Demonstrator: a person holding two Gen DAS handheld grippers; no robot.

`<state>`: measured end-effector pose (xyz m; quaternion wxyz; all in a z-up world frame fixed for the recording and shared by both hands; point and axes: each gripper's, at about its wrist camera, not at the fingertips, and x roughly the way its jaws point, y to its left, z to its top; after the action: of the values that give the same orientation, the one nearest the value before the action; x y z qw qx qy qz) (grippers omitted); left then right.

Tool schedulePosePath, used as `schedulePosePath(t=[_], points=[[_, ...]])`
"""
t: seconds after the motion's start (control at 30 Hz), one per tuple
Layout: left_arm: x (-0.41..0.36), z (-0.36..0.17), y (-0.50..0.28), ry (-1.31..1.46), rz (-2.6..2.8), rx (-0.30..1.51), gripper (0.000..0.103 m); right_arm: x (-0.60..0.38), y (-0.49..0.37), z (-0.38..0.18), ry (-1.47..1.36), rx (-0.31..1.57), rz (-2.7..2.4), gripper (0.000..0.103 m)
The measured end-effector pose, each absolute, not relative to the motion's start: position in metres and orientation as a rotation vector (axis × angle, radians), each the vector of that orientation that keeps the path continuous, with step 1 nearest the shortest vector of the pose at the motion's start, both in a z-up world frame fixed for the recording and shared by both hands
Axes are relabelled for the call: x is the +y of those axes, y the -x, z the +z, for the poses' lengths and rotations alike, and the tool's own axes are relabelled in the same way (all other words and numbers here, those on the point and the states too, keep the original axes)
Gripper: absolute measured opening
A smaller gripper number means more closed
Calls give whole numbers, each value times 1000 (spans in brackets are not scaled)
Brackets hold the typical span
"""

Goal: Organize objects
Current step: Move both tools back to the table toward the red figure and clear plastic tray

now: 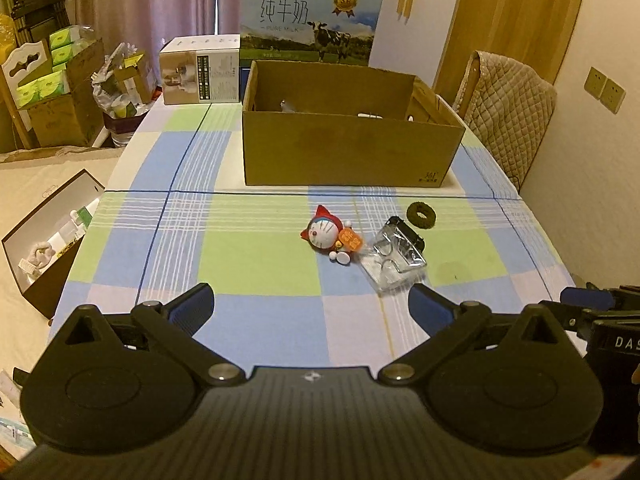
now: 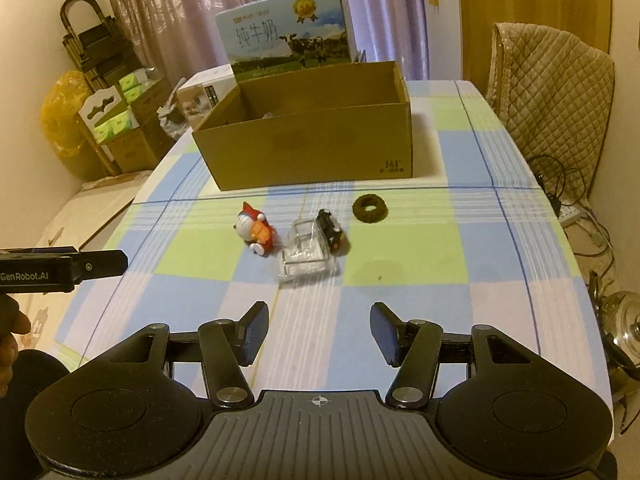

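Note:
A small Doraemon figure [image 1: 331, 237] [image 2: 257, 233] in red lies on the checked tablecloth. Beside it on the right lies a clear plastic case with a black end [image 1: 396, 254] [image 2: 310, 254]. A dark green ring [image 1: 421, 215] [image 2: 370, 209] lies farther right. Behind them stands an open cardboard box [image 1: 348, 152] [image 2: 312, 152] with a few items inside, mostly hidden. My left gripper [image 1: 311, 304] is open and empty, short of the toys. My right gripper [image 2: 319, 330] is open and empty, just short of the clear case.
A milk carton box [image 1: 310, 20] [image 2: 286, 28] and a white product box [image 1: 200, 76] stand behind the cardboard box. A quilted chair [image 1: 508, 116] [image 2: 552, 92] is at the table's right side. Boxes and clutter fill the floor to the left [image 1: 60, 92].

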<state>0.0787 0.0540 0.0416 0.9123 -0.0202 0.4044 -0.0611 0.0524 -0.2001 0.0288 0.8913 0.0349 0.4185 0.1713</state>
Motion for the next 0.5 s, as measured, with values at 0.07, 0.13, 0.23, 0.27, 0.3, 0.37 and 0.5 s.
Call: schedulePosePath(t=[0.07, 0.13, 0.23, 0.27, 0.3, 0.37, 0.5], points=[[53, 40, -78, 37, -127, 838, 102, -200, -53, 28, -73, 870, 355, 54], [53, 38, -79, 39, -128, 840, 102, -199, -54, 27, -75, 873, 354, 54], [53, 37, -79, 32, -127, 842, 102, -199, -55, 26, -77, 876, 355, 54], [53, 37, -79, 31, -129, 843, 102, -198, -55, 25, -78, 878, 356, 54], [53, 36, -79, 33, -131, 844, 102, -198, -55, 24, -79, 879, 357, 54], [54, 34, -80, 38, -133, 847, 102, -197, -55, 22, -77, 882, 359, 55], [54, 31, -84, 40, -133, 853, 102, -195, -57, 18, -82, 886, 365, 55]])
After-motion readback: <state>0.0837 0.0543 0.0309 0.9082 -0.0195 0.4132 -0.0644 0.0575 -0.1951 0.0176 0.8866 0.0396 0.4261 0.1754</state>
